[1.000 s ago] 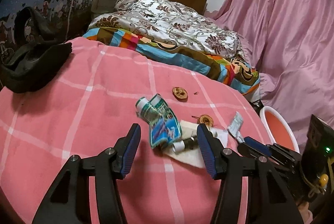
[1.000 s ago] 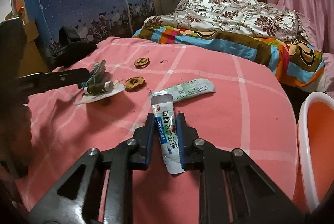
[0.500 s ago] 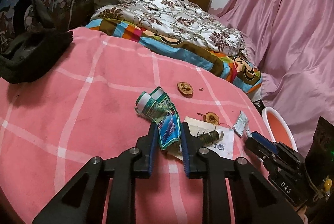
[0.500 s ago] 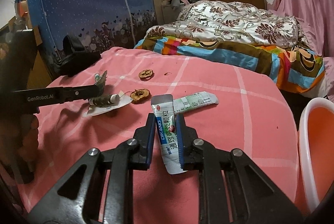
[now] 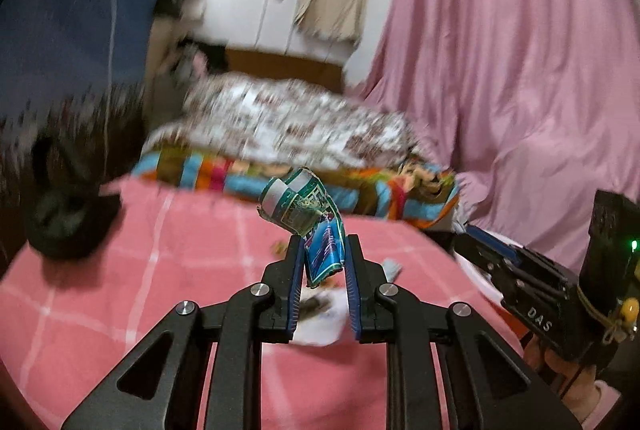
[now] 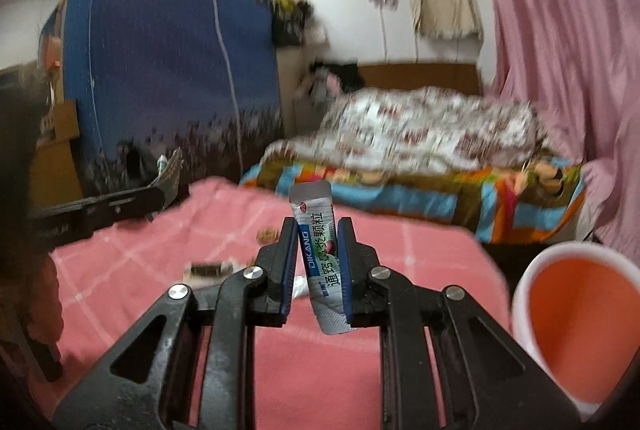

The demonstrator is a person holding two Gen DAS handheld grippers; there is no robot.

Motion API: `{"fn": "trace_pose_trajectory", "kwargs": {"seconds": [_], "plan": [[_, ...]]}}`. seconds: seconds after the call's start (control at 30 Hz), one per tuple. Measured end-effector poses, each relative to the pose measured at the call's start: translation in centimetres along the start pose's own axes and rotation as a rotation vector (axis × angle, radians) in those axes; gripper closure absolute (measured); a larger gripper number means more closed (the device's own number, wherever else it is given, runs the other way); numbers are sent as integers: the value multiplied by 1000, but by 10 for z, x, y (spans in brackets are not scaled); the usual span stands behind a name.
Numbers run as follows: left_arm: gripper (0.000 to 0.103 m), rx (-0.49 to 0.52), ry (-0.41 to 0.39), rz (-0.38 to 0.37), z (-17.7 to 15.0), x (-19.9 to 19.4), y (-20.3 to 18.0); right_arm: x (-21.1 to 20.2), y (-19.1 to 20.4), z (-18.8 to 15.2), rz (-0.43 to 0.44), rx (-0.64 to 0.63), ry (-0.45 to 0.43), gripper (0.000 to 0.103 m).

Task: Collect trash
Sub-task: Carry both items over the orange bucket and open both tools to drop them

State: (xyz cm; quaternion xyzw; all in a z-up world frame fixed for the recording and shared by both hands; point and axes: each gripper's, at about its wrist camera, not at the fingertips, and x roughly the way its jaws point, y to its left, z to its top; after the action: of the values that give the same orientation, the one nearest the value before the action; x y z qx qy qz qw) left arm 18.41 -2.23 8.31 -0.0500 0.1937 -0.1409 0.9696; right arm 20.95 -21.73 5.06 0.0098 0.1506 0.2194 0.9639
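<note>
My left gripper is shut on a crumpled green and blue wrapper, held up above the pink checked tablecloth. My right gripper is shut on a white and green medicine sachet, also lifted off the cloth. An orange bin with a white rim stands low at the right in the right wrist view. A small dark bottle lies on the cloth to the left. In the left wrist view white paper lies under my fingers.
A bed with a patterned quilt and striped blanket lies beyond the table. A black bag sits at the table's left. A pink curtain hangs at the right, a blue wardrobe at the left. Dried slices lie mid-table.
My left gripper closed on the wrapper and lifted it off the cloth. My right gripper rose with the sachet. Both views have tilted upward and blurred.
</note>
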Motion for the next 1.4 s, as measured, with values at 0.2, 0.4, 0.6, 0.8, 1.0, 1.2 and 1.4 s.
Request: {"fn": "trace_pose_trajectory", "kwargs": {"seconds": [0.2, 0.4, 0.6, 0.8, 1.0, 1.2, 1.4], "plan": [[86, 111, -117, -39, 7, -11, -39, -38, -12, 16, -53, 4, -175, 76], [86, 204, -171, -93, 7, -5, -78, -69, -32, 28, -128, 14, -279, 76], [86, 291, -230, -170, 6, 7, -119, -96, -60, 29, -227, 29, -321, 76], [86, 340, -245, -258, 8, 24, -160, -118, -89, 25, -310, 66, -322, 76], [86, 379, -214, -323, 4, 44, -194, -132, -124, 14, -393, 121, -273, 76], [86, 336, -100, -382, -3, 70, -223, -134, -158, -3, -445, 186, -177, 76], [86, 289, 54, -428, -7, 104, -245, -136, -178, -19, -469, 239, -103, 76]]}}
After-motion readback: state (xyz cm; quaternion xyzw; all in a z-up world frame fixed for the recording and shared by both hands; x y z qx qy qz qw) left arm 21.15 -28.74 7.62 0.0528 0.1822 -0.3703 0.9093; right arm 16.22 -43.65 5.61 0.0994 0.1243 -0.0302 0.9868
